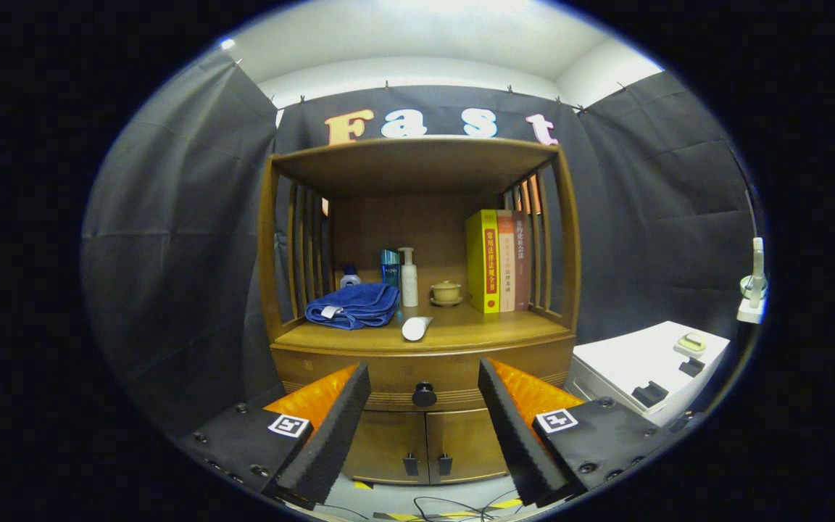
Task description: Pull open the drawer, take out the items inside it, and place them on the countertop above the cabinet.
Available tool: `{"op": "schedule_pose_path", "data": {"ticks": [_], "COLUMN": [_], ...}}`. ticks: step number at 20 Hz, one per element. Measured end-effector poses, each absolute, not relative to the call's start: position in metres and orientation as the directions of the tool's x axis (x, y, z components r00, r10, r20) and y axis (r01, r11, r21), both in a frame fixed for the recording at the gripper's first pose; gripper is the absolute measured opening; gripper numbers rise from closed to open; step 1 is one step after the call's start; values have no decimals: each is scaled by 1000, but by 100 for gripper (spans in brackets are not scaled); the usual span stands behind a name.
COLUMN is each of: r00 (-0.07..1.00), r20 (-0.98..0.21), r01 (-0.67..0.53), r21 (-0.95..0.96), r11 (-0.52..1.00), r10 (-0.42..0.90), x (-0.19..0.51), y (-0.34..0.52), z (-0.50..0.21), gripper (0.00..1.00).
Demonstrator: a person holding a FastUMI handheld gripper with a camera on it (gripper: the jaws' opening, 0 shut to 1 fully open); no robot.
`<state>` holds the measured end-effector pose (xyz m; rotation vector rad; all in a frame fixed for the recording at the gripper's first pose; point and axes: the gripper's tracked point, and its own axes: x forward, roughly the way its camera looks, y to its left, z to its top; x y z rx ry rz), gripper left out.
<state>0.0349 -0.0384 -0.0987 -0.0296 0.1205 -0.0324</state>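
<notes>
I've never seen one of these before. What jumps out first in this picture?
Two orange and black fingers of the gripper stand wide apart up front, with the black drawer knob showing in the gap beyond them. Above the shut drawer, the wooden cabinet's countertop holds a blue towel and a yellow book.

The gripper (425, 395) is held level with its two fingers (330, 428) spread wide apart, gripping nothing. Each finger has a black foam pad on its inner face and an orange body behind.
</notes>
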Motion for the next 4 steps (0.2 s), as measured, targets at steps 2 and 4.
{"op": "schedule_pose_path", "data": {"ticks": [2, 4], "r00": [993, 996], "r20": [-114, -84], "r01": [24, 8], "r21": [1, 42], "r11": [1000, 999], "r10": [-23, -5], "x": [16, 4], "y": [-42, -45], "z": [-85, -70], "gripper": [98, 99]}}
